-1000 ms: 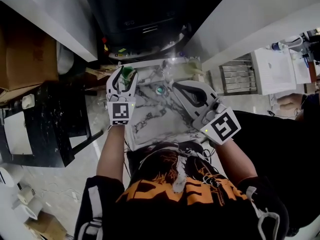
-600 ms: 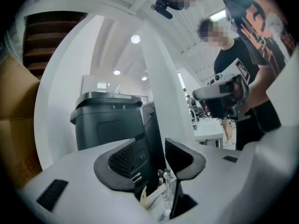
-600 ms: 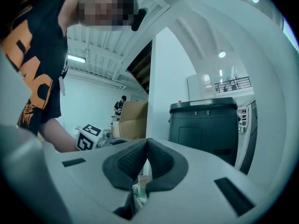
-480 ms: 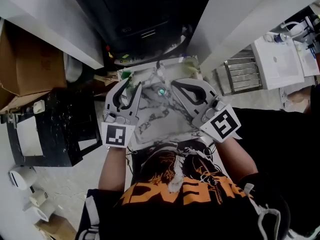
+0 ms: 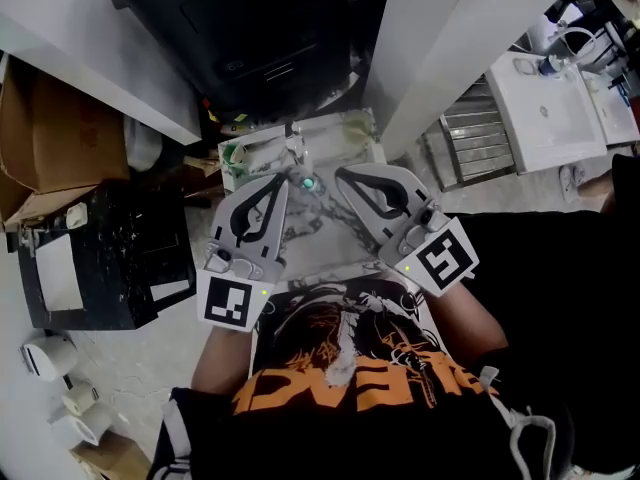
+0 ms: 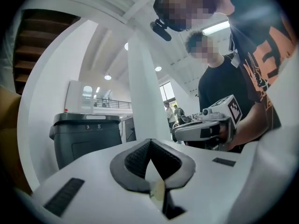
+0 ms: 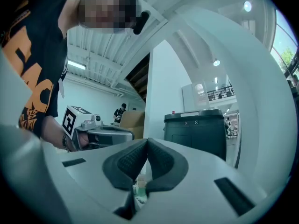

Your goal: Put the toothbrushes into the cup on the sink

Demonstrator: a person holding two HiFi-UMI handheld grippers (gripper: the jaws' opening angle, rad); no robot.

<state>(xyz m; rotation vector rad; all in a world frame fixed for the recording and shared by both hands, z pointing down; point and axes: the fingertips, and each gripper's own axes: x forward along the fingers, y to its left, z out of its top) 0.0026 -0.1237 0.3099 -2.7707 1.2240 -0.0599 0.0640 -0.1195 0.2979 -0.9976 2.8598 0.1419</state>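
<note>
Closest in, both tools sat above the near edge of the marble sink [image 5: 312, 230]. The left gripper [image 5: 283, 180] was pinched fully together on nothing, and so was the right gripper [image 5: 339, 174]. No toothbrush was in either one, and I couldn't spot a loose one on the basin. Further back came the drain [image 5: 308, 182], then the faucet [image 5: 293, 150]. What looked like the cup [image 5: 232, 154] stood in the back left corner, past the left tips, with something green in it. My guess: basically done, though it's too small to count brushes.
</note>
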